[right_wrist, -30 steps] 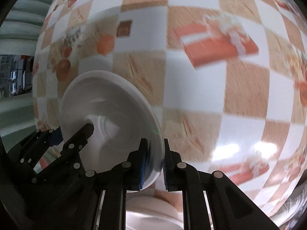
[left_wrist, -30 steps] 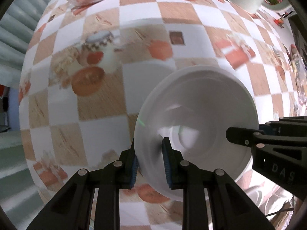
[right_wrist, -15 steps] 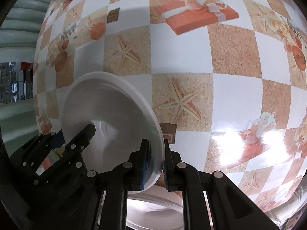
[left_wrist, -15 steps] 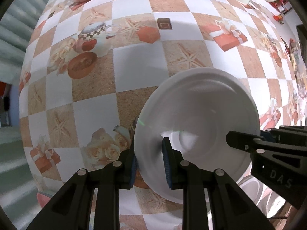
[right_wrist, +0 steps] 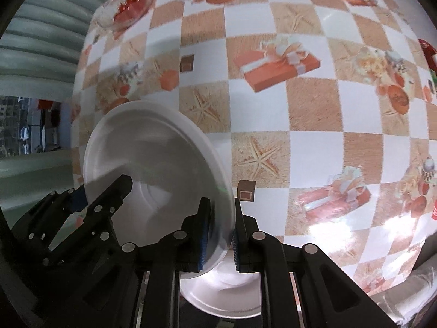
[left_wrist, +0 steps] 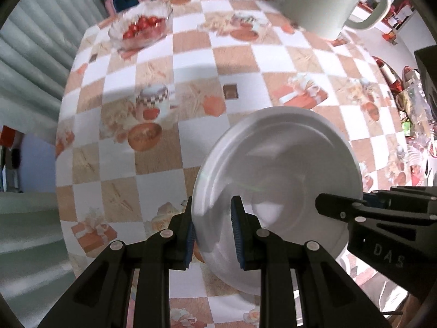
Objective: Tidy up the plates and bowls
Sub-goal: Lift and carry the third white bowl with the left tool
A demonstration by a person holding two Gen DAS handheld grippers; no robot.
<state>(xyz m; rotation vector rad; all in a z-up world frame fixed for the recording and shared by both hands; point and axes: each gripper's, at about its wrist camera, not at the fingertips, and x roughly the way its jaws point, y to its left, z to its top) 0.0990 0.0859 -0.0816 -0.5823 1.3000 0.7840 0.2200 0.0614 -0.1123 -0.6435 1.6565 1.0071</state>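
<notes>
Both grippers pinch one round white plastic plate [left_wrist: 278, 180] by opposite edges: the left gripper [left_wrist: 213, 232] is clamped narrow on its near-left rim, and the right gripper [right_wrist: 221, 232] is clamped narrow on the opposite rim. The plate hangs clear above the bench [left_wrist: 164, 125], tilted a little, hollow side up. Under it, in the right wrist view, a second white dish [right_wrist: 224, 295] lies on the bench, partly hidden by the fingers.

To carry this step well, both hands should probably travel together at one pace, keeping the rim level so neither pad slips off the thin, slick lip. Pulling apart or twisting could flex the plate or spring it loose.

The bench wears a glossy checked oilcloth of white and tan squares printed with starfish, gift boxes and teapots. At its far side stand a clear glass bowl of red fruit [left_wrist: 142, 27] and a large pale jug with a handle [left_wrist: 333, 2]. Ribbed grey sheeting lines the room's left side.
</notes>
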